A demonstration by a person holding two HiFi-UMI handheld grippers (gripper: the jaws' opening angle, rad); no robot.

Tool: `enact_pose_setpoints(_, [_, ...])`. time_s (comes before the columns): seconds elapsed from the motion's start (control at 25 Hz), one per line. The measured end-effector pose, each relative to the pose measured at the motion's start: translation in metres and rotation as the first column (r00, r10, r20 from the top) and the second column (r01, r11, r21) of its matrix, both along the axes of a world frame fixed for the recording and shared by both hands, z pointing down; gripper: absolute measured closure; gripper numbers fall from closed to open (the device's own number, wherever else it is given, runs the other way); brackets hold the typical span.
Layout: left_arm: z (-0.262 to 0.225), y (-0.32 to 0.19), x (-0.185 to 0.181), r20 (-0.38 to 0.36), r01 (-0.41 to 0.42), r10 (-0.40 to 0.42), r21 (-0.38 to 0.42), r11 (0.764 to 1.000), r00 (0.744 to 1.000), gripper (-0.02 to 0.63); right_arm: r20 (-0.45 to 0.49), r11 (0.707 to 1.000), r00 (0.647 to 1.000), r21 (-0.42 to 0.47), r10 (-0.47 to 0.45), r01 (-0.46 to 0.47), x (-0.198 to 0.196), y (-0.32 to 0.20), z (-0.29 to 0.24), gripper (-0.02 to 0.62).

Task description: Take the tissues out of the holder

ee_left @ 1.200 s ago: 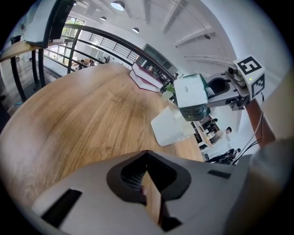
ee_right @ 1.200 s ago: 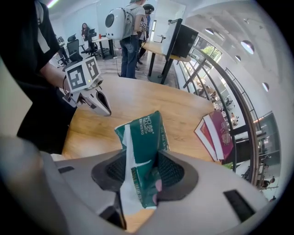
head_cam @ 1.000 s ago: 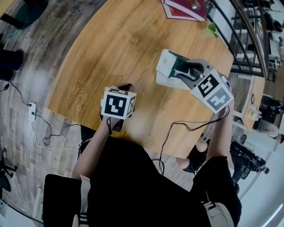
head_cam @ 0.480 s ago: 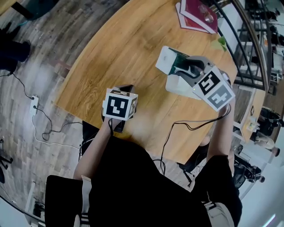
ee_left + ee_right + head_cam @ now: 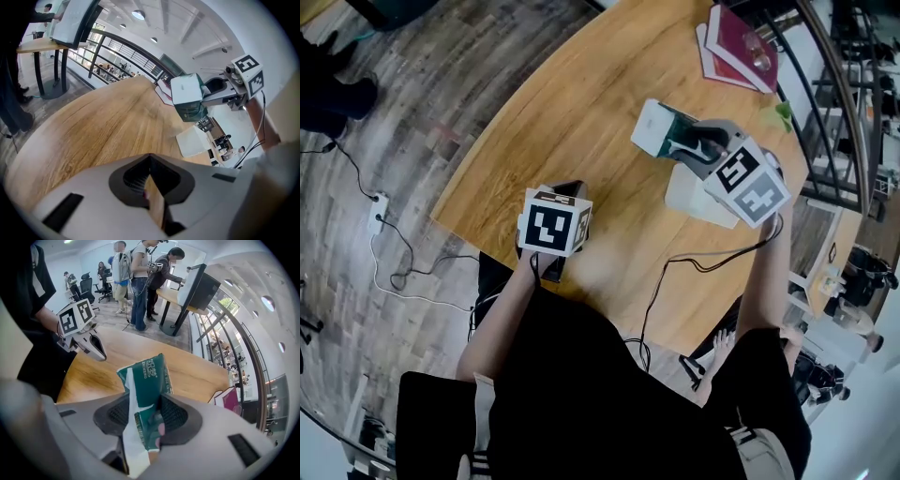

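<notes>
Over the counter (image 5: 572, 112) the chief hazard is judged to be a drop: the tissue pack (image 5: 661, 131) is carried clear of the wood, and if the grip slackened it would fall onto the surface or onto the holder below. The white holder (image 5: 698, 202) is seen lying loose near the counter's right edge, just beneath the right hand-held gripper (image 5: 143, 423), with nothing pinning it. It could be knocked or dragged towards that edge if the pack or the trailing cable (image 5: 703, 264) were swept across it. The pack looks soft and is pinched at only 1 end, so it is judged liable to sag, twist or slip between the pads if swung quickly. As to position, the pack is clamped between the 2 jaws of the right hand-held gripper. The pads are pressed on its broad faces and most of its green wrapper projects beyond the jaw tips. In the head view it is held out of the holder and apart from it, above the counter. The left hand-held gripper (image 5: 152, 187) is held with its jaws together on nothing, well apart from the pack, over the counter's near edge
</notes>
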State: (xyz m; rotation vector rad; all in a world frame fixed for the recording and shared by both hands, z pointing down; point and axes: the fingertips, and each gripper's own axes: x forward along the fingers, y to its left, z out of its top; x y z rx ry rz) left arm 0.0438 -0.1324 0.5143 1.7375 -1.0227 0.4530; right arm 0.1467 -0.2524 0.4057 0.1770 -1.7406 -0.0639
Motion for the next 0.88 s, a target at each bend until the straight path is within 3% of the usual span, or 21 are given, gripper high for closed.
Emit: enact_pose_setpoints(0.88, [0.018,-0.004,-0.012,0.003,0.023,-0.022,-0.055,0.998,1.0,0.595,-0.014,0.994,0.997,-0.081,0.072,-0.073,-0.009,-0.043,0.077,0.416])
